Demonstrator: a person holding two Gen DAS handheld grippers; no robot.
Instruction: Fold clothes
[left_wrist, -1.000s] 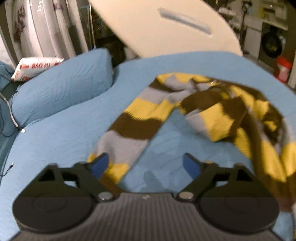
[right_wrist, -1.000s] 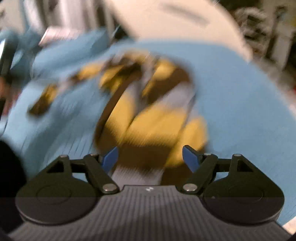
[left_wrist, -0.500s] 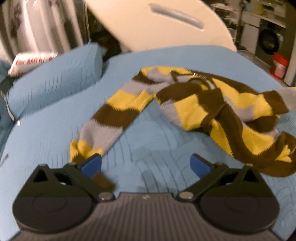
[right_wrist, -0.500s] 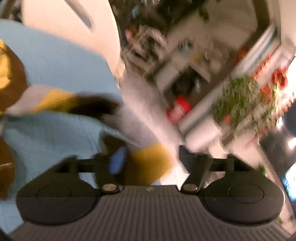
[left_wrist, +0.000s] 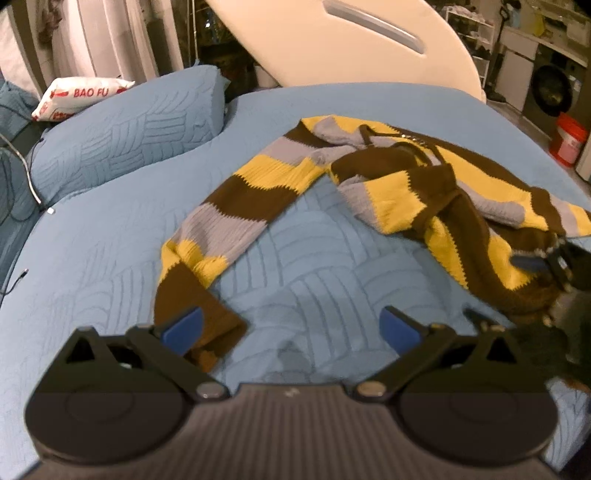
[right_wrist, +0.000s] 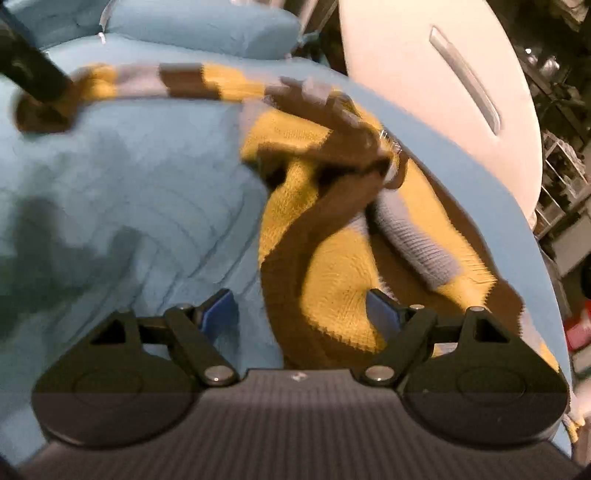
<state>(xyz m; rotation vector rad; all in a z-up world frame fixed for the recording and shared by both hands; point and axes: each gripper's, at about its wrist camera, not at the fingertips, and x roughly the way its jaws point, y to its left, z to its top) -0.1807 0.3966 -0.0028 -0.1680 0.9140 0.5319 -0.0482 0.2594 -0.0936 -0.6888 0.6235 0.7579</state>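
A striped knit sweater (left_wrist: 417, 184) in yellow, brown and grey lies crumpled on the blue quilted bed (left_wrist: 110, 258). One sleeve (left_wrist: 229, 221) stretches toward my left gripper (left_wrist: 291, 328), which is open and empty, its left fingertip just over the brown cuff (left_wrist: 192, 299). My right gripper (right_wrist: 303, 314) is open, low over the sweater's hem (right_wrist: 325, 280), with fabric between its fingers. The right gripper also shows at the right edge of the left wrist view (left_wrist: 546, 262), at the sweater's hem.
A blue pillow (left_wrist: 125, 129) lies at the bed's far left with a white printed bag (left_wrist: 77, 98) behind it. A white headboard (left_wrist: 369, 44) rises behind the bed. A red bucket (left_wrist: 567, 138) and a washing machine (left_wrist: 554, 88) stand at the far right.
The left gripper has pulled back, so more of the sleeve and cuff shows. The right gripper swung out to the right and came back low over the sweater's hem.
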